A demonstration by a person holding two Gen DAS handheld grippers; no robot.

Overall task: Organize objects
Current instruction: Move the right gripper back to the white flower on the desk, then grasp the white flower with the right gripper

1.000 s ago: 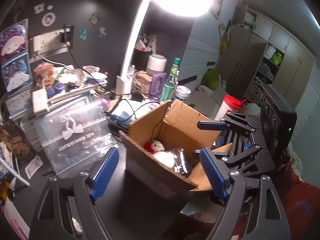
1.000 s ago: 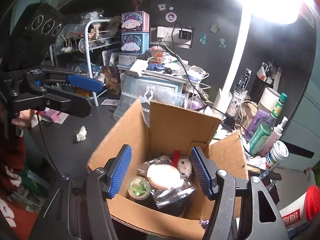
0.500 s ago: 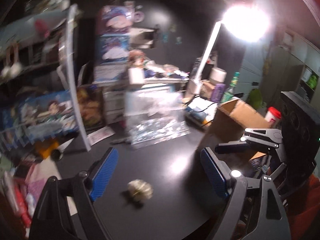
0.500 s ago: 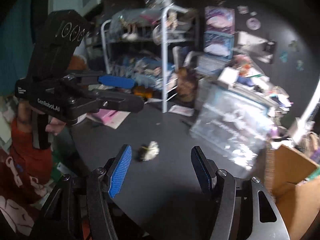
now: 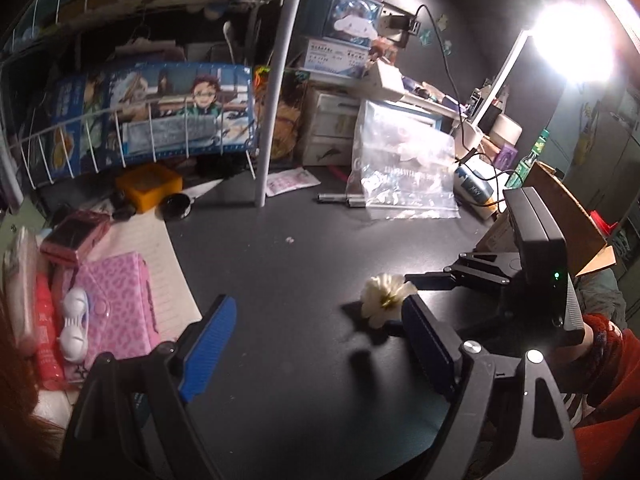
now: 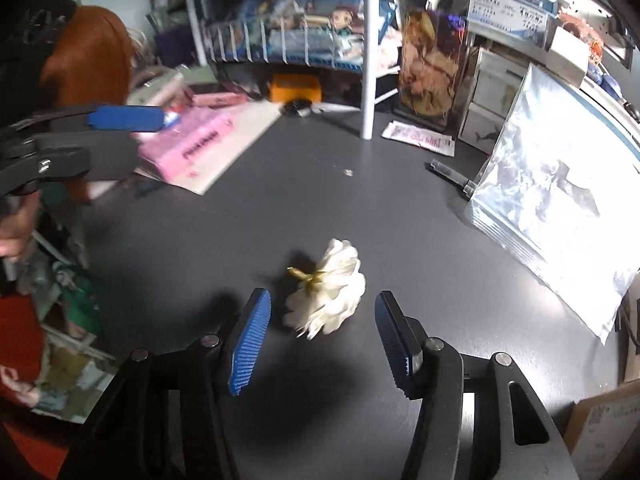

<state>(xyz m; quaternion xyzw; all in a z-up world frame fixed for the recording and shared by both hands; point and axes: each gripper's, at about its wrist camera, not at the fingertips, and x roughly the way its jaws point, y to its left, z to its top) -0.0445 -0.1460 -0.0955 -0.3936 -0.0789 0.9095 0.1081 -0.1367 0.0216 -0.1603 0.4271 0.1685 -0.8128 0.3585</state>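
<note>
A small white flower [image 6: 328, 292] with a short yellow-green stem lies on the dark tabletop [image 6: 280, 208]. My right gripper [image 6: 323, 334] is open, low over the table, and the flower sits just ahead of and between its blue pads without touching them. In the left wrist view the flower [image 5: 385, 294] lies right of centre, at the right gripper's fingers [image 5: 430, 282]. My left gripper [image 5: 316, 356] is open and empty above the table, left of the flower. The cardboard box [image 5: 560, 208] stands at the right edge.
A clear plastic bag [image 5: 400, 176] leans at the back right. A white wire rack post [image 5: 272, 92] stands mid-table. Pink boxes and paper [image 5: 116, 300] lie at the left, an orange box [image 5: 148, 186] behind them. Pens [image 5: 340, 200] lie near the bag.
Both grippers swung left, away from the cardboard box, to the open tabletop. The right gripper has closed in on the white flower, which now sits between its open fingers.
</note>
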